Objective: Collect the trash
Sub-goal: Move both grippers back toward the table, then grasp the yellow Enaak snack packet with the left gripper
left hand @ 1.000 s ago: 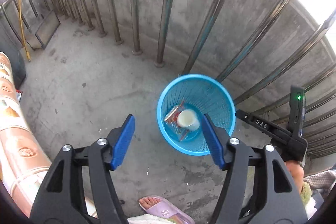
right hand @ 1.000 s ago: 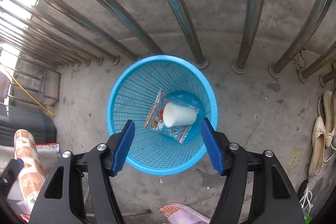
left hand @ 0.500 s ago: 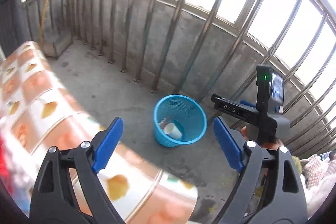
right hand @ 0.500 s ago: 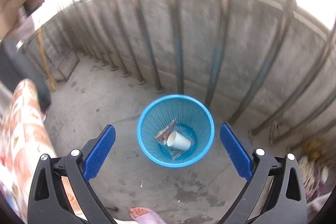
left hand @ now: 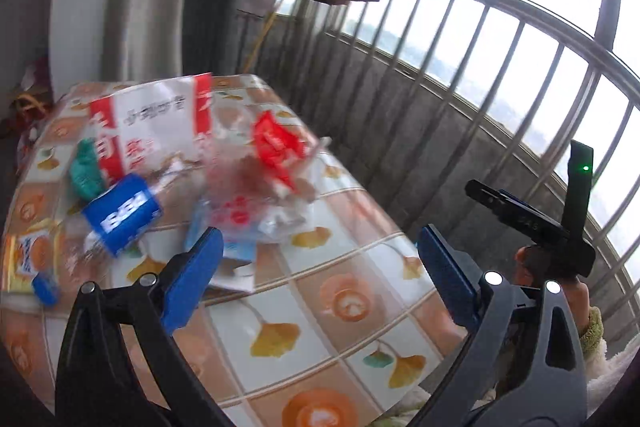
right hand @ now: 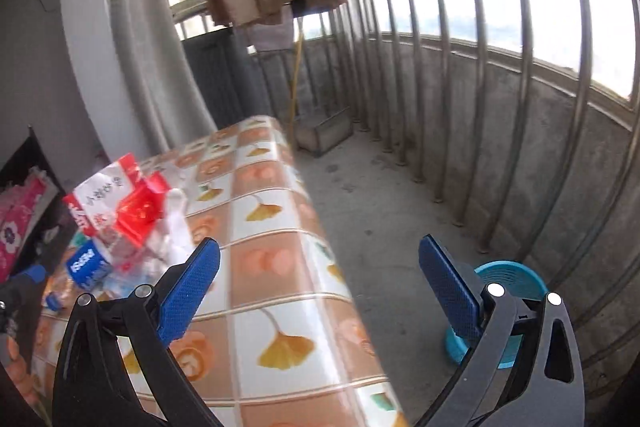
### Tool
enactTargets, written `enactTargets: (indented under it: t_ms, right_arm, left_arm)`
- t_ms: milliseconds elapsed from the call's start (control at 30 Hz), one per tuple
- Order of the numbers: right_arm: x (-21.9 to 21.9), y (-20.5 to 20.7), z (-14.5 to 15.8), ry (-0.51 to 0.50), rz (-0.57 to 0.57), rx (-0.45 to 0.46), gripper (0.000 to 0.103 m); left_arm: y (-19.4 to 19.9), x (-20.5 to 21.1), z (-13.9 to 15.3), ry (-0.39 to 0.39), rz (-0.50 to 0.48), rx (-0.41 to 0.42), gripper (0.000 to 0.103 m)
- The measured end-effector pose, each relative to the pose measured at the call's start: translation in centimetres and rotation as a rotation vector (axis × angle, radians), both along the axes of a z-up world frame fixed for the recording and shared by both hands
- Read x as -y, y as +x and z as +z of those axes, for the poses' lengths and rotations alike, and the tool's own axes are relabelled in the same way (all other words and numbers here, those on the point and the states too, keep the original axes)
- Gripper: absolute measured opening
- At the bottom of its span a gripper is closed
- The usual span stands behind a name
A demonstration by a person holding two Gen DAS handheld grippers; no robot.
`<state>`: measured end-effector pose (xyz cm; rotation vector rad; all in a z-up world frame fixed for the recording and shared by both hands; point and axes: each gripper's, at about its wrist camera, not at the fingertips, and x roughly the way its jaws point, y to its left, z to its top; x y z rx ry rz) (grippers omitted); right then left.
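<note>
Both tongs, left (left hand: 316, 269) and right (right hand: 318, 277), swung from the blue basket (right hand: 506, 281) up to the counter (left hand: 320, 291), wide open and empty; the blurred wrapper pile (left hand: 240, 171) could scatter if grabbed carelessly

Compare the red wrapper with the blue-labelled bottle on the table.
The red wrapper is crumpled and sits atop the pile; the bottle lies on its side at the pile's left edge. The wrapper is red, the bottle clear with a blue label. Both lie untouched on the table.

Trash pile (left hand: 192, 171) lies on the surface (left hand: 320, 307); the basket (right hand: 508, 279) stands on the floor (right hand: 380, 195) right of it, by the railing (right hand: 480, 67).
</note>
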<state>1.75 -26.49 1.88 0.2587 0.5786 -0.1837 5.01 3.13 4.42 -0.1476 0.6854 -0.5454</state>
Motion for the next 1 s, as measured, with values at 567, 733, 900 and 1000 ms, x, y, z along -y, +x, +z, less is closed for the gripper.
enactTargets:
  t_ms: [567,733,900,1000]
  right_arm:
    - [-10.5,6.2,-3.1,0.193,0.278,-0.237,0.086]
    - [-11.7,7.3,-3.7,0.171,0.29,-0.275,0.085]
    - [-12.1,8.0,-4.0,0.172,0.288,-0.29,0.083]
    - [-12.5,8.2,-4.2,0.18,0.291,-0.298,0.08]
  left_arm:
    - [2.7,-24.4,-5.7,0.074,0.754,-0.168,0.072]
    - [5.4,-26.4,-9.2,0.191,0.785,-0.271,0.056]
    - [6.0,-25.8,-9.6,0.252,0.744,-0.254,0.05]
    - [6.5,-24.7,-9.8,0.32,0.701,-0.246,0.037]
